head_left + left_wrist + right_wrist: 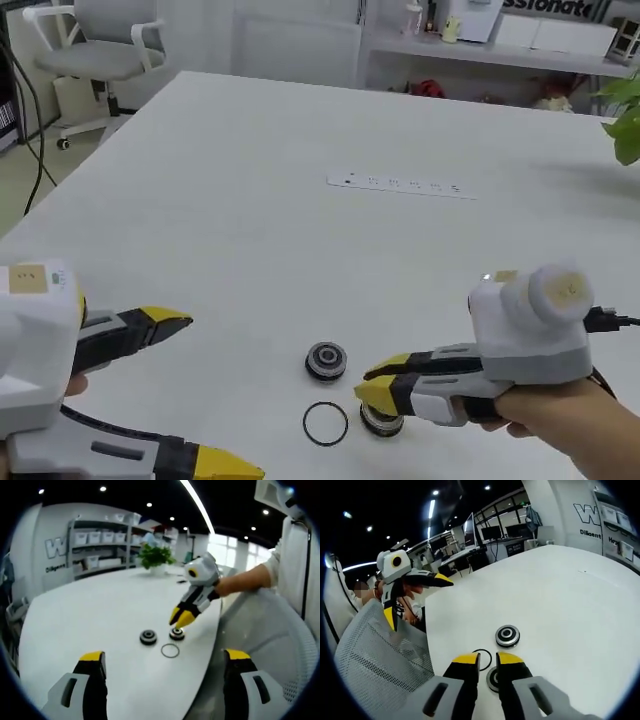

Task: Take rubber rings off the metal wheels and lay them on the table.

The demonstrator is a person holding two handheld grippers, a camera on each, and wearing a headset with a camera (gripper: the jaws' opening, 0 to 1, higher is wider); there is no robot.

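Two metal wheels sit near the front edge of the white table [300, 240]. One wheel [326, 360] [148, 637] [507, 635] stands free, with a dark ring around it. The other wheel [385, 422] [176, 634] [492, 679] lies partly under my right gripper [372, 385] [178, 620] [489, 659]. That gripper's jaws are nearly together, with nothing visible between them. A loose black rubber ring [325, 423] [170, 650] [481, 656] lies flat beside that wheel. My left gripper [215, 395] [164, 656] [417, 600] is held wide open, off to the left and clear of the wheels.
A white power strip [400, 185] lies mid-table. A potted plant [625, 120] [156, 556] stands at the far right edge. An office chair [100, 50] is beyond the far left corner. A mesh chair back [375, 655] is close behind the near table edge.
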